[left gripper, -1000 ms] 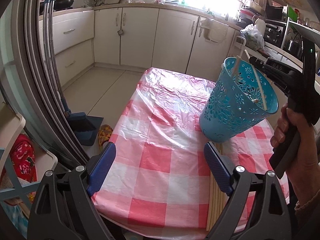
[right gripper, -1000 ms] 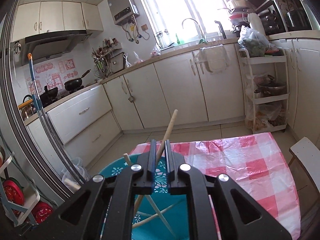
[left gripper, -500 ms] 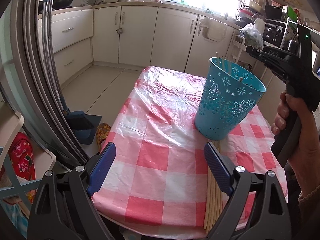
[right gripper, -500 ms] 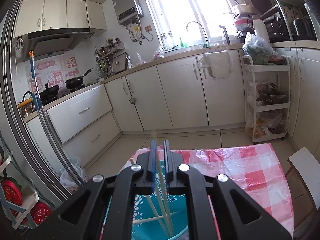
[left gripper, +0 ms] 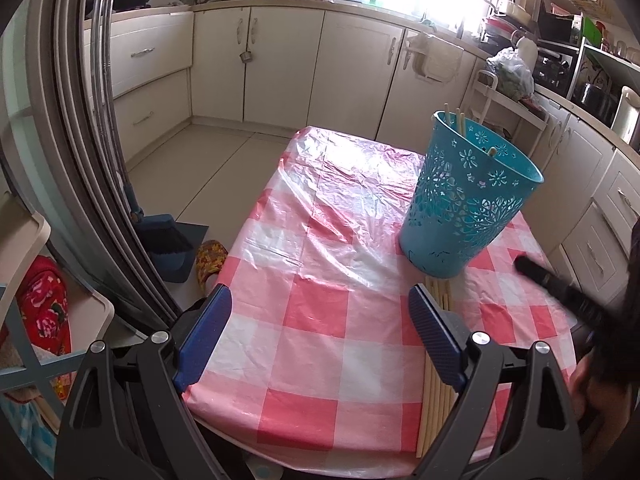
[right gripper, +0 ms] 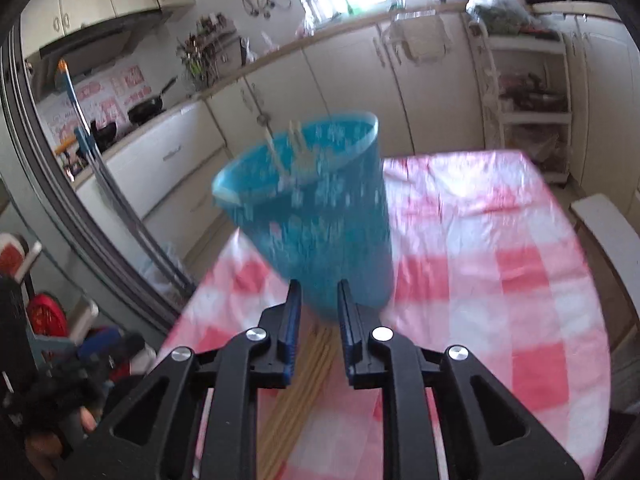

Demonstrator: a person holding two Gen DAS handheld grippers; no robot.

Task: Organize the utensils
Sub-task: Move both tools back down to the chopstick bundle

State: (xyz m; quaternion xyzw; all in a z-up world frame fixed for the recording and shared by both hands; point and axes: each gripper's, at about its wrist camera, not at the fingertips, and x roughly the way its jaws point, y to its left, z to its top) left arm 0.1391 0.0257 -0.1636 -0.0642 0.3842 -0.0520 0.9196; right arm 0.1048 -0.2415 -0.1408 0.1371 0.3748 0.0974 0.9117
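Note:
A blue perforated basket (left gripper: pixel 468 200) stands upright on the red-and-white checked table (left gripper: pixel 320 320), with a few chopstick tips (left gripper: pixel 460 118) poking above its rim. A row of pale chopsticks (left gripper: pixel 434 396) lies on the cloth in front of the basket. My left gripper (left gripper: pixel 320 336) is wide open and empty above the table's near edge. My right gripper (right gripper: pixel 318 320) is slightly open and empty, low over the loose chopsticks (right gripper: pixel 308 376), just in front of the basket (right gripper: pixel 312 216). The right wrist view is blurred.
Kitchen cabinets (left gripper: pixel 280 64) run along the far wall. A white shelf rack (right gripper: pixel 524 100) stands at the right. A sliding door frame (left gripper: pixel 80 140) and a dustpan (left gripper: pixel 168 248) are left of the table. A white stool (right gripper: pixel 608 224) sits at the table's right.
My right gripper has let go of the chopstick into the basket, opened a little and dropped from above the basket to low over the loose chopsticks. The basket stands upright again.

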